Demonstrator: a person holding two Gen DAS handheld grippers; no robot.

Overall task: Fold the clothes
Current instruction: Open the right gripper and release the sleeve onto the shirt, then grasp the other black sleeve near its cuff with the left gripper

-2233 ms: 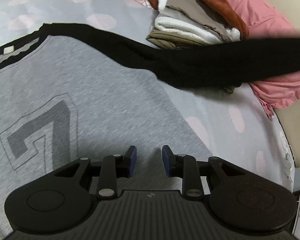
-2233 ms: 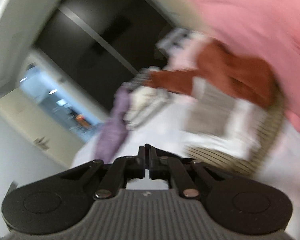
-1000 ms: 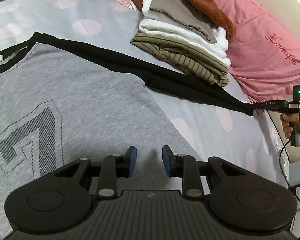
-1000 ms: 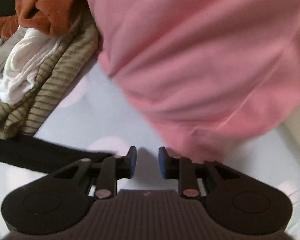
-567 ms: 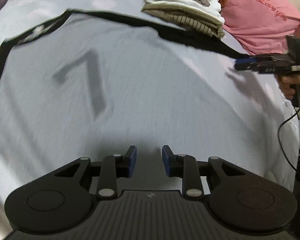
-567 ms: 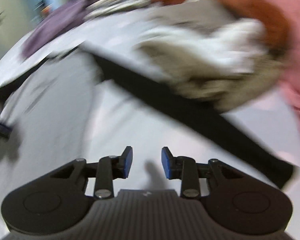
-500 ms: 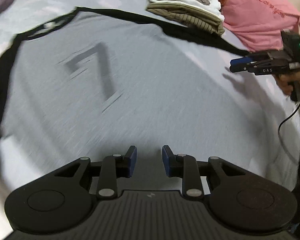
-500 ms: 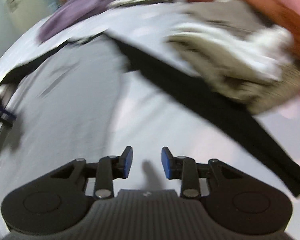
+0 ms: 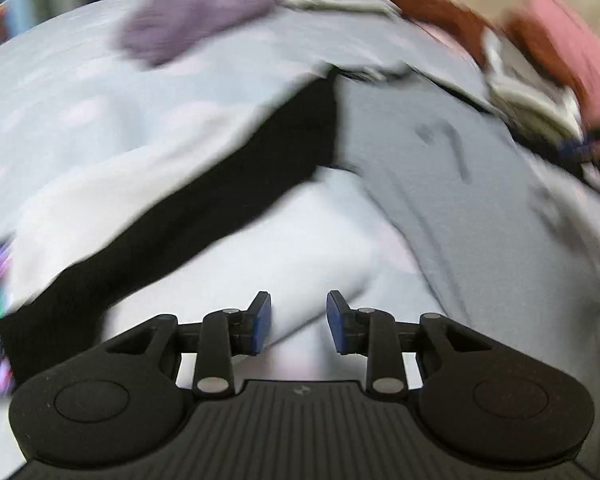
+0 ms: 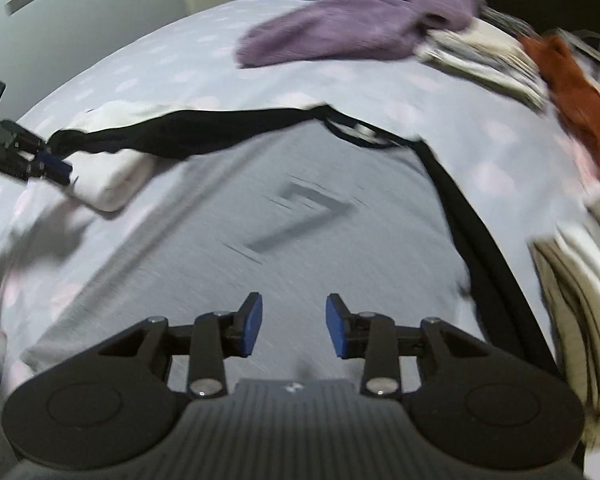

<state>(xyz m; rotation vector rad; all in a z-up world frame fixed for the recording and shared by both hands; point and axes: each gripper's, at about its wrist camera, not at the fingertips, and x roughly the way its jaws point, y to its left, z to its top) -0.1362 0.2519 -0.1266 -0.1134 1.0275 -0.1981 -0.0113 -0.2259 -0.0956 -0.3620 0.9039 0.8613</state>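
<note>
Your left gripper has its jaws parted with nothing between the blue pads; it hangs over bare sheet just off the shirt's side edge, beside the sleeve, which runs black from the shirt's shoulder down toward the left of that view. That view is heavily blurred, so contact with the sheet cannot be judged. Your right gripper is likewise released, holding nothing, over the lower part of the shirt. The shirt lies flat, front up, on the sheet, grey body with a darker "7" on the chest and a black collar at its far end. From the collar, one sleeve stretches out left; its cuff lies close to your left gripper as seen from the right wrist, at the left edge, but you cannot tell whether they touch. Under that sleeve, by the shirt's left shoulder, sits a folded white item. The other sleeve runs down the shirt's right side. Just right of it is a stack of folded clothes. Beyond the collar lie a purple garment, a striped folded pile and a rust-coloured one
</note>
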